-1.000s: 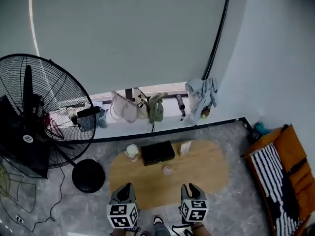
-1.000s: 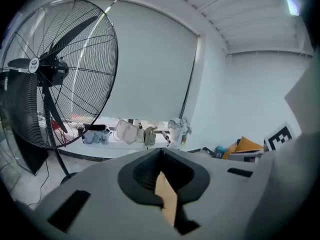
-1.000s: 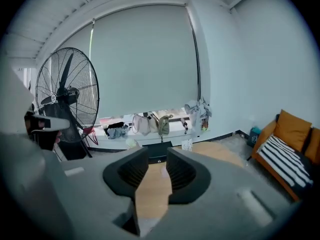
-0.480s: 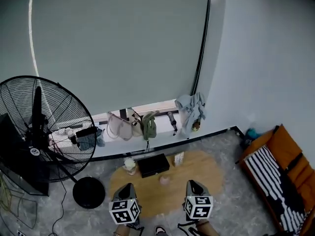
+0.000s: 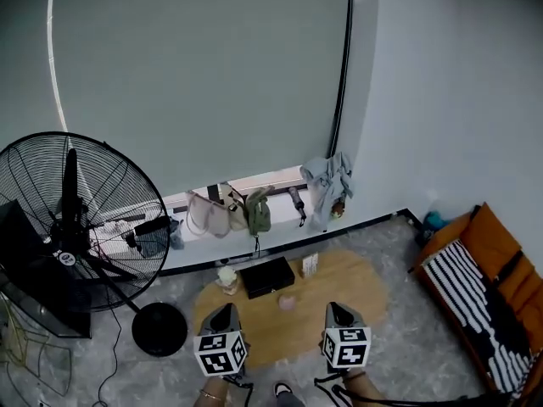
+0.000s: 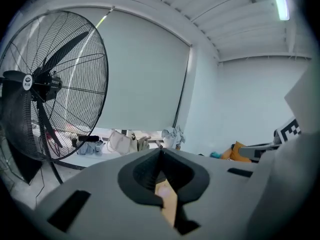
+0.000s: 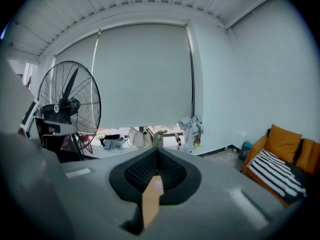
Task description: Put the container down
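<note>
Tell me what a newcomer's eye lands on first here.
The big black fan standing on the floor at left dominates. Below centre, an oval wooden table carries a flat black case, and the left gripper and right gripper hang shut and empty at its near side.

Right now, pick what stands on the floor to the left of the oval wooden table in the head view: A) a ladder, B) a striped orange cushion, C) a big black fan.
C: the big black fan stands on its round base to the left of the wooden table.
</note>
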`<state>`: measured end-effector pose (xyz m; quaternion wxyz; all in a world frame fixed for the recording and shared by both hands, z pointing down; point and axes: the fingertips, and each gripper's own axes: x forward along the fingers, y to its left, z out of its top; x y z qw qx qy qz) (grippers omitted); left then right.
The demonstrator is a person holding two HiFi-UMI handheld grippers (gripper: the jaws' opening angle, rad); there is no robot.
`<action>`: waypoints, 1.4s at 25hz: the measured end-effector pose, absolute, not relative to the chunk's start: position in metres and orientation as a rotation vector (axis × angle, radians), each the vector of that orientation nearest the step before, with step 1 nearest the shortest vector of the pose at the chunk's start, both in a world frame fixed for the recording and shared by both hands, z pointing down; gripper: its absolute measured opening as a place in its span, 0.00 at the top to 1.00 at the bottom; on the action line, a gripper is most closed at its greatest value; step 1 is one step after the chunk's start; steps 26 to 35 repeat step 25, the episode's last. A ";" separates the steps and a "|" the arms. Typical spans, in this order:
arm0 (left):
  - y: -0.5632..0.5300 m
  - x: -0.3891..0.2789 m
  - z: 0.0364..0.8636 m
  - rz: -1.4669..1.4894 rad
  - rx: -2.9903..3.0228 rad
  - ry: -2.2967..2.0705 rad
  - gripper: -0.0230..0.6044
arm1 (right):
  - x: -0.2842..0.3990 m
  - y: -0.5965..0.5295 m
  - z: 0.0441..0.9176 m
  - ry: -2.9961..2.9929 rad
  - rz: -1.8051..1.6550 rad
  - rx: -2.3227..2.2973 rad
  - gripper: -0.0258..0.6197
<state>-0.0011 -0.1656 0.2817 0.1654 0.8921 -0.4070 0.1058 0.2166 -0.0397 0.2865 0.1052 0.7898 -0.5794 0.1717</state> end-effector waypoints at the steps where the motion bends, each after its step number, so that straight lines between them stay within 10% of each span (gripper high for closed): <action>1: -0.165 -0.002 0.282 0.303 2.540 -1.159 0.97 | 0.215 -0.038 0.288 -1.698 0.508 2.312 0.95; 35: -0.145 0.020 0.280 0.310 2.551 -1.138 0.97 | 0.220 -0.021 0.277 -1.764 0.527 2.305 0.95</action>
